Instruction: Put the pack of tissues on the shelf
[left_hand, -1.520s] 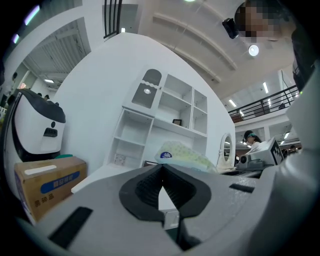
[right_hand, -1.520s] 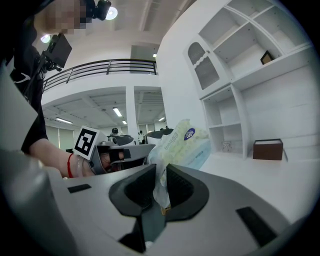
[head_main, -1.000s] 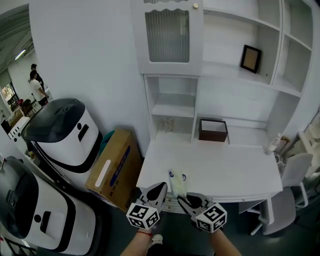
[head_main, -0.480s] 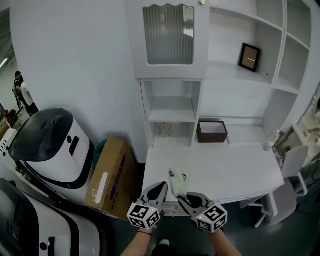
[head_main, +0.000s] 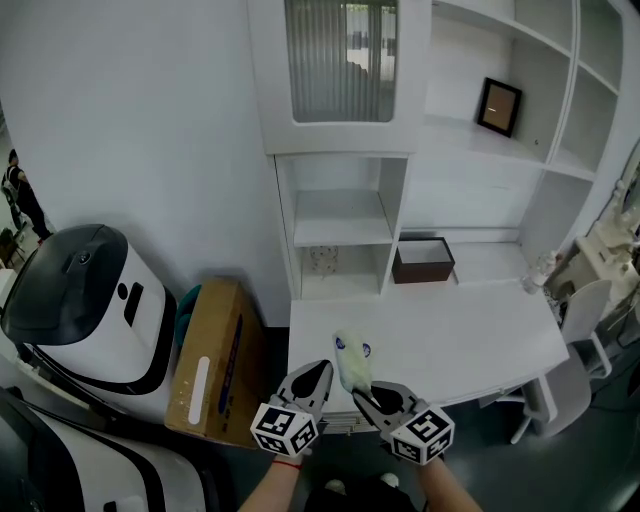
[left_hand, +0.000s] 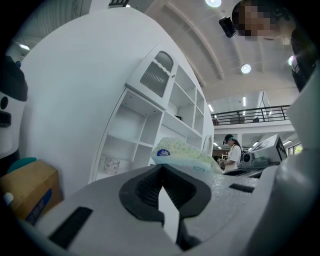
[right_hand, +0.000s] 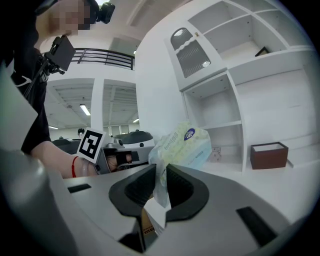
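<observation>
Desk (head_main: 455, 340) edge beneath near-level right gripper (head_main: 363, 393)

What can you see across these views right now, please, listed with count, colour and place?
pack of tissues: one, pale green with a blue logo, in the right gripper's jaws
shelf unit: one, white, against the wall
desk: one, white, below the shelves
box: one, dark brown, at the desk's back
picture frame: one, dark, upper right shelf
cup: one, patterned, lowest cubby
cardboard box: one, brown, floor left of the desk
machines: two, white and black, far left
chair: one, white, right of the desk
left gripper: one, grey, jaws together, empty
right gripper: one, grey, pinching the pack's edge
</observation>
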